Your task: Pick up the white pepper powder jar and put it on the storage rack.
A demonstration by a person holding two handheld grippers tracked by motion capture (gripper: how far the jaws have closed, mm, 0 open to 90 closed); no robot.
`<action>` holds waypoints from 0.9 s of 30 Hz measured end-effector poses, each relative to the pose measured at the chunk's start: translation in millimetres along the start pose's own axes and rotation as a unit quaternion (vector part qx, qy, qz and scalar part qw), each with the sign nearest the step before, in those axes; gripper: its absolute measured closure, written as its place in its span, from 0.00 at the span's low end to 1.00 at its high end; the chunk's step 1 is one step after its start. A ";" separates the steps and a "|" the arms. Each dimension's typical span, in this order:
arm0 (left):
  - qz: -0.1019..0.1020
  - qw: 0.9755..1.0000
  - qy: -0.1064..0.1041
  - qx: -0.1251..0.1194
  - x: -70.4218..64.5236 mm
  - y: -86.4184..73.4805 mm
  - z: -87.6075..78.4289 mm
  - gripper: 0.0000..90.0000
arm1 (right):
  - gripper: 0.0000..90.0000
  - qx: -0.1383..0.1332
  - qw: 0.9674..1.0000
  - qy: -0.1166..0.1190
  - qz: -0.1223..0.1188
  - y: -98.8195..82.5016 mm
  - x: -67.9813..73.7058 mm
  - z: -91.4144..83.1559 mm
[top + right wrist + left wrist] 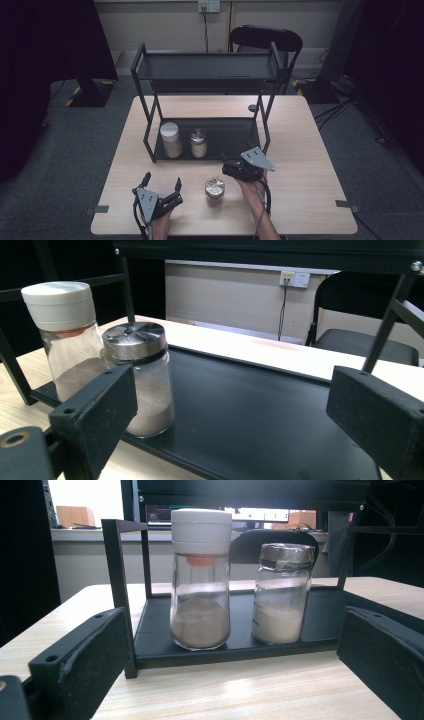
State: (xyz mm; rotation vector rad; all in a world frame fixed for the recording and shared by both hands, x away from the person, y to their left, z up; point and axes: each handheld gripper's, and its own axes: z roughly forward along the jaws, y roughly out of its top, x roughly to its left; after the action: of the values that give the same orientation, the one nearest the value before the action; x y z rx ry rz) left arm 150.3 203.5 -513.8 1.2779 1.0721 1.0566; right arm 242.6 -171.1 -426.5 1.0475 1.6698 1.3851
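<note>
Foil-topped jar (214,189) is stood near table front edge, unheld, between L gripper (162,192) and R gripper (233,167); both jaws apart. Jar should be gripped mid-body, kept upright.

Black folding chair (266,39) seen behind the worktop (310,165), wall socket (208,6) mounted above, grey carpet (75,150) laid around

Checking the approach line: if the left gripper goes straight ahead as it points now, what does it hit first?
Probably the front lip of the rack's lower tray, then the white-capped jar standing on it. The left gripper is open, jaws level with the tabletop; depth is unclear.
</note>
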 end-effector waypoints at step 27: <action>0.002 1.000 0.001 -0.003 -0.8 -1.0 -0.5 0.00 | 0.06 -0.011 0.999 -0.032 0.012 -35.1 -3.7 -30.9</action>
State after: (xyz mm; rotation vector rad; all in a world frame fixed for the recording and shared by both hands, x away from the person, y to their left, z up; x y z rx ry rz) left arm 149.7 202.9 -514.7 1.2749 1.0685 1.0625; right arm 211.5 -190.2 -455.8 1.0897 1.5970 1.3685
